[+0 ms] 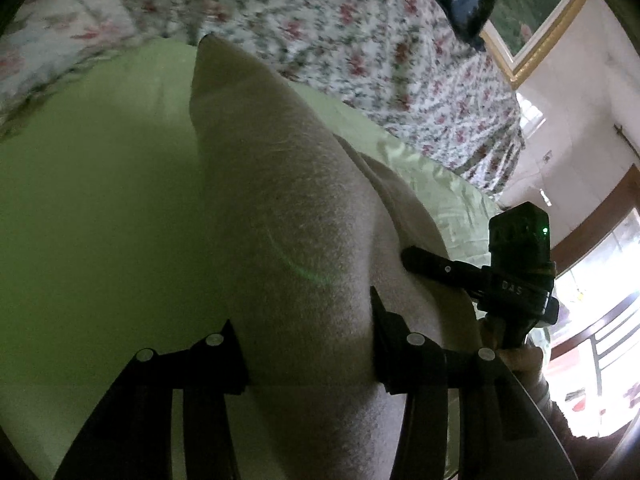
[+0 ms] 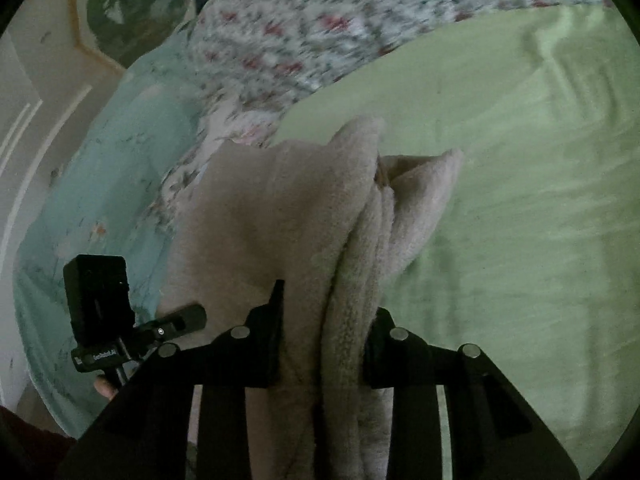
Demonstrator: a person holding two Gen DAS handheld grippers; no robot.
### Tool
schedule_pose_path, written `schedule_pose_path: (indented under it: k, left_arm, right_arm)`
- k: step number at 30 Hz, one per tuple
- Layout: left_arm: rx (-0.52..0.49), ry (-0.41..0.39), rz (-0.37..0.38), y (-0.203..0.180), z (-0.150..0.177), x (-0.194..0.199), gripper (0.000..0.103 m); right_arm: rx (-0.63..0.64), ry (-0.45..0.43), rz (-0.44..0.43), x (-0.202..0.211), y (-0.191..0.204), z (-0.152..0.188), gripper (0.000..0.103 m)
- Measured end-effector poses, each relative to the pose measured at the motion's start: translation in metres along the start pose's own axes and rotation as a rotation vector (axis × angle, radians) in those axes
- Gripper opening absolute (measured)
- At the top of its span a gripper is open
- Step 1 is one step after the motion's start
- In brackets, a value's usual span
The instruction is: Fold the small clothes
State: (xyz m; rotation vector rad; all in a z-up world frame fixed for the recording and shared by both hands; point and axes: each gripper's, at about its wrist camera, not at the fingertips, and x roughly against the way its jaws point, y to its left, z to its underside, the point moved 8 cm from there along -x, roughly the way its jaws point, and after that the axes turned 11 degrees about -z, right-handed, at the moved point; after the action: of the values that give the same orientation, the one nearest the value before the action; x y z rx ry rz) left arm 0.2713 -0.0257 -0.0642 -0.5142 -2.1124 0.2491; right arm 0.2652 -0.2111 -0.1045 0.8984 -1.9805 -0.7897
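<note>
A: Where did the garment lie from your claws?

B: Straight ahead of both. In the left wrist view your left claw [image 1: 308, 344] had the beige fleece garment [image 1: 280, 200] between its jaws, and the cloth ran away from you as one long tapering strip, ending in a corner over the green sheet [image 1: 80, 200]. Its long axis followed the line your left claw pointed along.

A: And the right?

B: Your right claw [image 2: 324, 340] was clamped on a bunched, ribbed edge of the same garment [image 2: 280, 208]; the pads pressed into the folds. From the left view it sat just beside the left claw, on the cloth's right edge, so both hands held the near end and neither was clearly nearer the far corner.

A: Was the left gripping too?

B: It looked so: the fabric filled the gap and touched both fingers.

A: How did the garment look?

B: Soft, fuzzy, pale beige, doubled into layers on the right, with two loose corners standing up. Most of it hung lifted above the bed, over the green sheet, with the floral bedspread [image 1: 320, 20] beyond. I'd judge the next fold would turn on laying that far end down flat.
</note>
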Motion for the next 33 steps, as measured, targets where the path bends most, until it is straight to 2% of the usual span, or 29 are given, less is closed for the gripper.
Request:
schedule_pose_path:
  k: [3,6,9,12,13,18,21,25,27,29,30,33]
  left_arm:
    - [0.027,0.021,-0.017,0.027,0.017,-0.004,0.047]
    - [0.047,0.07,-0.061,0.044,0.037,-0.026,0.05]
    - [0.086,0.067,-0.02,0.054,0.044,-0.028,0.057]
    - [0.078,0.064,-0.02,0.057,0.044,-0.022,0.062]
    - [0.068,0.065,-0.027,0.057,0.044,-0.02,0.067]
    - [0.068,-0.015,-0.091,0.067,0.029,0.002,0.074]
    - [0.116,-0.059,-0.094,0.078,0.017,0.013,0.074]
    - [0.137,-0.052,-0.126,0.086,0.011,0.007,0.073]
    - [0.137,-0.043,-0.131,0.086,0.01,0.002,0.073]
    - [0.121,-0.04,-0.142,0.082,0.008,-0.001,0.067]
    - [0.109,-0.045,-0.145,0.079,0.007,-0.001,0.065]
    - [0.046,-0.069,-0.177,0.067,0.006,0.001,0.065]
  right_arm:
    - [0.004,0.02,0.002,-0.022,0.003,0.012,0.032]
    - [-0.013,0.055,0.058,-0.041,-0.01,0.027,0.032]
    - [-0.033,0.042,0.061,-0.044,-0.02,0.034,0.035]
    - [-0.061,0.047,0.079,-0.039,-0.023,0.035,0.049]
    - [-0.063,0.051,0.092,-0.036,-0.023,0.035,0.055]
    - [-0.009,-0.044,0.179,-0.004,-0.015,0.011,0.059]
    - [0.008,-0.072,0.165,-0.004,-0.006,-0.011,0.058]
    - [0.044,-0.033,0.201,-0.033,-0.006,-0.029,0.051]
    - [0.021,0.01,0.218,-0.05,-0.015,-0.031,0.033]
    - [0.026,0.024,0.221,-0.057,-0.014,-0.031,0.012]
    - [0.047,-0.001,0.218,-0.053,-0.008,-0.034,0.01]
    - [0.142,-0.157,0.148,-0.014,0.028,-0.043,0.008]
